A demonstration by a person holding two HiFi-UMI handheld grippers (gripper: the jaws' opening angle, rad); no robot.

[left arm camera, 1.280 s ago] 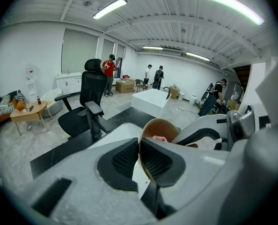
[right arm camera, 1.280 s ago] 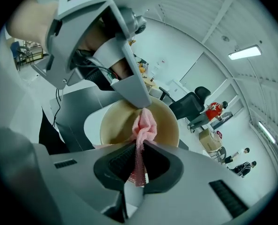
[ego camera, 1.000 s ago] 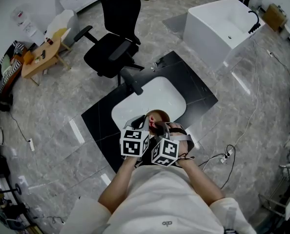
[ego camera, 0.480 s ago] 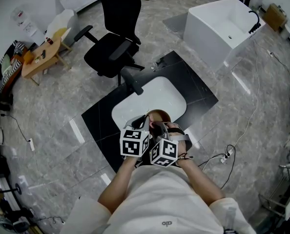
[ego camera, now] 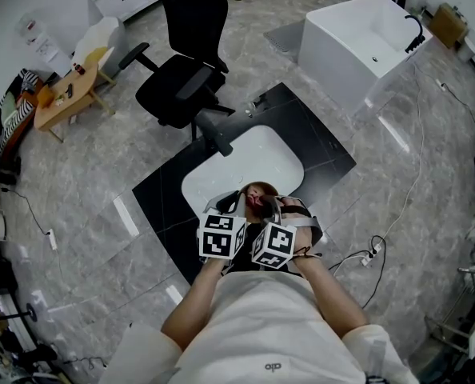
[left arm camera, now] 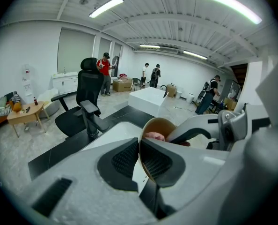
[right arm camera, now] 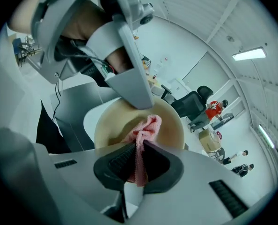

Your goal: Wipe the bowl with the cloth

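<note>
A tan bowl (ego camera: 256, 189) hangs over the white sink (ego camera: 245, 160), tilted on its side. My left gripper (ego camera: 239, 204) is shut on its rim: in the left gripper view the bowl's thin edge (left arm camera: 150, 125) runs between the two pads. My right gripper (ego camera: 267, 207) is shut on a pink cloth (right arm camera: 141, 146), whose free end is pressed against the bowl's inner wall (right arm camera: 112, 125). The cloth (left arm camera: 154, 136) also peeks out inside the bowl in the left gripper view. Both marker cubes sit side by side just above the person's chest.
A black faucet (ego camera: 213, 131) stands at the sink's left end, on a black counter (ego camera: 321, 146). A black office chair (ego camera: 181, 70) is beyond it, with a white bathtub (ego camera: 365, 38) at the far right and a small wooden table (ego camera: 61, 94) at the left. Cables lie on the floor (ego camera: 397, 214).
My right gripper with the cloth has shifted slightly to the right inside the bowl. The left gripper holds the bowl almost still.
</note>
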